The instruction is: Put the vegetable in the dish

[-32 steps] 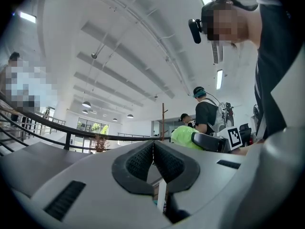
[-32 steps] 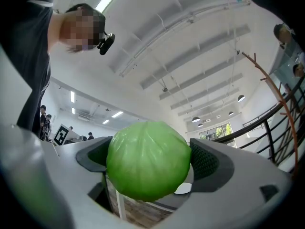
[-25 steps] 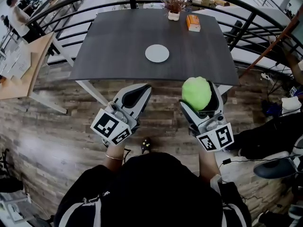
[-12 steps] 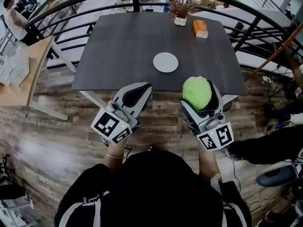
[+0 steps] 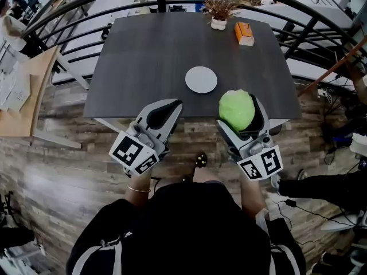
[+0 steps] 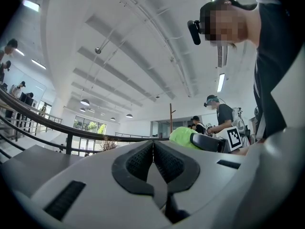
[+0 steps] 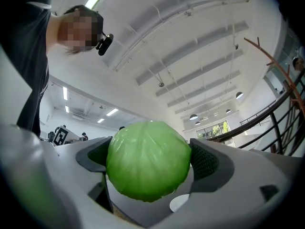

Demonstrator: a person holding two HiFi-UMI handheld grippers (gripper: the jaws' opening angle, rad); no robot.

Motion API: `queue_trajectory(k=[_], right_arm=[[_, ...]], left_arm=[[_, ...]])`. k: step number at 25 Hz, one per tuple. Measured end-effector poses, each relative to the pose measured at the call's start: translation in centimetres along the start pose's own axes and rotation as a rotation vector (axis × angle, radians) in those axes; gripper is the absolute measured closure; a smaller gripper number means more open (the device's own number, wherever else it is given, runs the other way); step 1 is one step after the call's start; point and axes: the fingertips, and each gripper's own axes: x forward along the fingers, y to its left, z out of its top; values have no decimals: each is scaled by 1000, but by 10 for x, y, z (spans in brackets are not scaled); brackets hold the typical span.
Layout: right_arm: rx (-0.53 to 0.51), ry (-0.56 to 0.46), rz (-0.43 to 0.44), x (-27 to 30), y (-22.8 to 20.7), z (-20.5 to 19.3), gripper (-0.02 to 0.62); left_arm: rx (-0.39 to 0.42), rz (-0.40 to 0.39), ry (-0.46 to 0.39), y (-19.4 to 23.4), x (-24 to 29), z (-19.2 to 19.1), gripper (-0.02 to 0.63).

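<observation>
Just round glossy green cabbage (image 7: 148,160) between jaws

Holds a round green cabbage (image 5: 237,109) in the right gripper (image 5: 239,117), short of the flat white round dish (image 5: 201,79) on the dark grey table (image 5: 143,56).

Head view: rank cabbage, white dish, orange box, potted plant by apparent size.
1. cabbage: looks slightly largest, but it is held up nearer the camera, so its lead over the dish is unsure.
2. white dish
3. potted plant and orange box: look about alike, not ranked.
</observation>
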Motion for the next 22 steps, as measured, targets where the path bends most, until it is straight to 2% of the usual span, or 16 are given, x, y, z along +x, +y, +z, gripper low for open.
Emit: queue_trajectory(k=[11, 22], right_arm=[[6, 0, 45, 54, -63, -8, 81], [15, 2, 76, 85, -106, -15, 81]], left_arm=[[30, 23, 0, 46, 64, 0, 595], [38, 45, 13, 72, 106, -8, 594]])
